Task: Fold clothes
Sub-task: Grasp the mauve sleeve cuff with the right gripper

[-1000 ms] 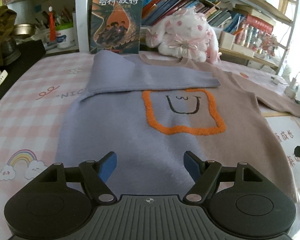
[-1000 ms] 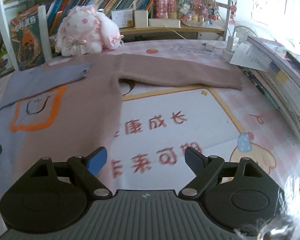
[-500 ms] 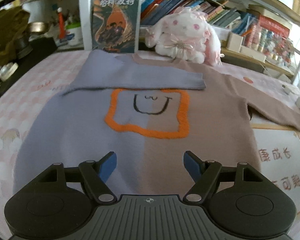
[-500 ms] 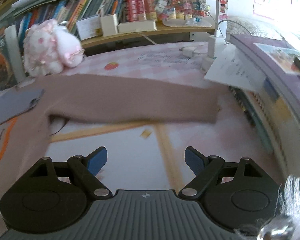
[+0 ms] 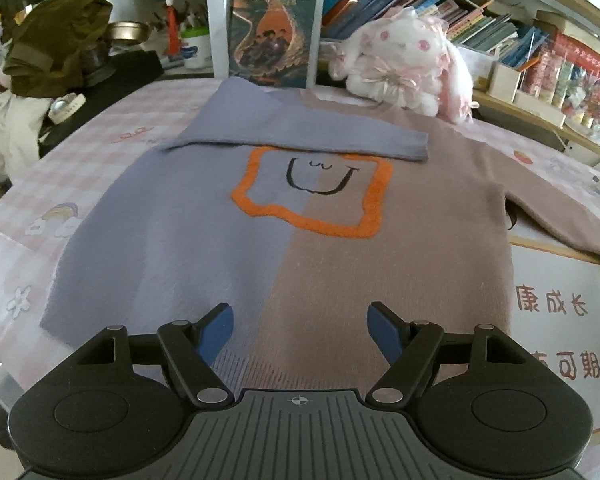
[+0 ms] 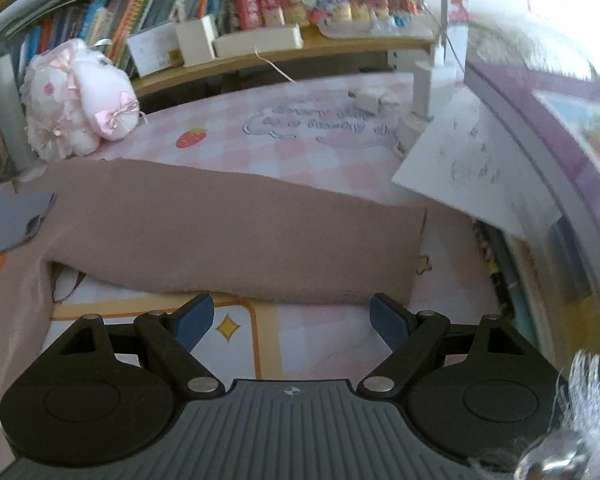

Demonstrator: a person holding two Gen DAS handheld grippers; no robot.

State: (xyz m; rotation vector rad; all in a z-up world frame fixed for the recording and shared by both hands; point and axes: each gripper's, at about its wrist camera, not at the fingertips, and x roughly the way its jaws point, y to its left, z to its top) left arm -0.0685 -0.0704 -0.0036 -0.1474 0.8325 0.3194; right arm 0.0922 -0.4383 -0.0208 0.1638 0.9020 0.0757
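A sweater, half lilac and half brown with an orange square and smile on the chest, lies flat on the table. Its lilac sleeve is folded across the chest. Its brown sleeve stretches out to the right. My left gripper is open and empty, just above the sweater's hem. My right gripper is open and empty, just short of the brown sleeve near its cuff.
A pink checked table mat covers the table. A plush bunny and an upright book stand behind the sweater. Stacked books and loose paper lie at the right. Shelves line the back.
My right gripper has moved right and forward, from over the sweater's body to the brown sleeve's cuff end. My left gripper has shifted right toward the hem's middle. Both stayed open.
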